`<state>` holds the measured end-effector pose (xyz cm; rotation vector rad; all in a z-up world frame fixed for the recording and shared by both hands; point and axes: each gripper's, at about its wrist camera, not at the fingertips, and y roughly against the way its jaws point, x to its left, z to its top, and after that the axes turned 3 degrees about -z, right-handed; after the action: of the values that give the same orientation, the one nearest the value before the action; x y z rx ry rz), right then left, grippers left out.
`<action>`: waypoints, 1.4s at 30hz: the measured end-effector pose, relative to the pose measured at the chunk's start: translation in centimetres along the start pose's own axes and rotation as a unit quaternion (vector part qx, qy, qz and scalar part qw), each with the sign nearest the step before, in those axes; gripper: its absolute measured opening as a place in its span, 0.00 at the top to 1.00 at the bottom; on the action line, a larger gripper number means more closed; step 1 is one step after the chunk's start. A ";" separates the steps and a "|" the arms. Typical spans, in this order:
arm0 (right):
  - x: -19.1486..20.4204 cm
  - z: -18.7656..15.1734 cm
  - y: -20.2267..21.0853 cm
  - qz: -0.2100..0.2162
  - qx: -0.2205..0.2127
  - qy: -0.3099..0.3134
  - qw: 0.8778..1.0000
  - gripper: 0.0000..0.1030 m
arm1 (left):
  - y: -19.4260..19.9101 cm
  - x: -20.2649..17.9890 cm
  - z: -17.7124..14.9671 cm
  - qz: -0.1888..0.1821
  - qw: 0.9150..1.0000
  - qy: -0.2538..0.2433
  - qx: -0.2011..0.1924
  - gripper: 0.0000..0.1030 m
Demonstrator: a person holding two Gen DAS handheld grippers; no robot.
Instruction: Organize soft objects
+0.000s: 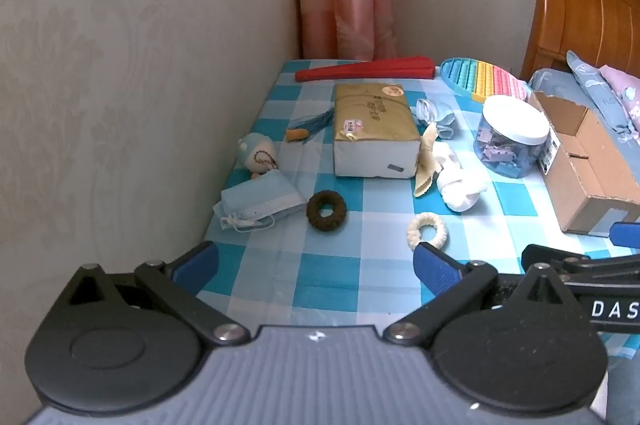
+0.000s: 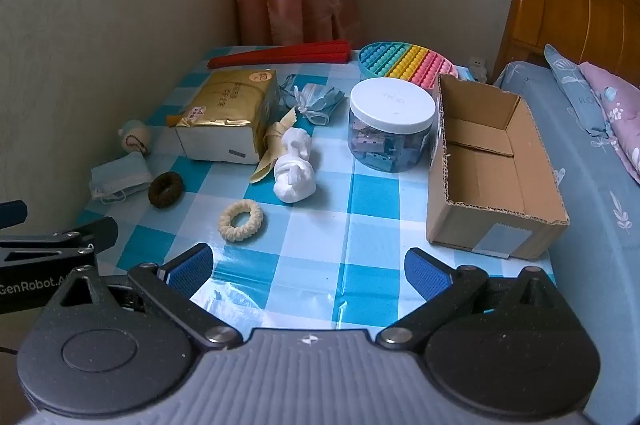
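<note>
Both claws hover released over the table's near edge, holding nothing. The cream scrunchie [image 2: 240,220] lies flat just ahead of the right gripper [image 2: 308,267], slightly to its left; it sits off the left gripper [image 1: 316,265]'s right finger, so either arm could reach it. The open cardboard box [image 2: 496,225] on the table's right edge is probably the destination, right arm nearer

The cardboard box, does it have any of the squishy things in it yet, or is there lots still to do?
Nothing looks done: the cardboard box is empty. Nothing is in hand either; the left gripper and right gripper are both open above the table. Left lying out: the white scrunchie, brown scrunchie, rolled white socks, face masks and the little plush toy.
</note>
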<state>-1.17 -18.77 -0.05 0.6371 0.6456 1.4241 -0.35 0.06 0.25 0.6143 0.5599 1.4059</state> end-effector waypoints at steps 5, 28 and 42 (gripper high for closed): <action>0.1 0.1 -0.1 -0.002 0.000 0.002 1.000 0.00 | -0.5 -0.1 -0.1 0.000 1.000 0.000 0.002 0.00; 0.0 0.2 -0.1 -0.001 -0.003 0.004 1.000 0.00 | -0.5 -0.1 -0.2 0.000 1.000 0.001 0.002 0.00; 0.0 0.2 0.1 -0.001 -0.007 0.006 1.000 0.00 | -0.5 0.0 0.0 0.000 1.000 0.001 0.002 0.01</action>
<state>-1.11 -18.79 0.17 0.6178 0.6458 1.4309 -0.01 0.03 -0.12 0.6159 0.5643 1.4066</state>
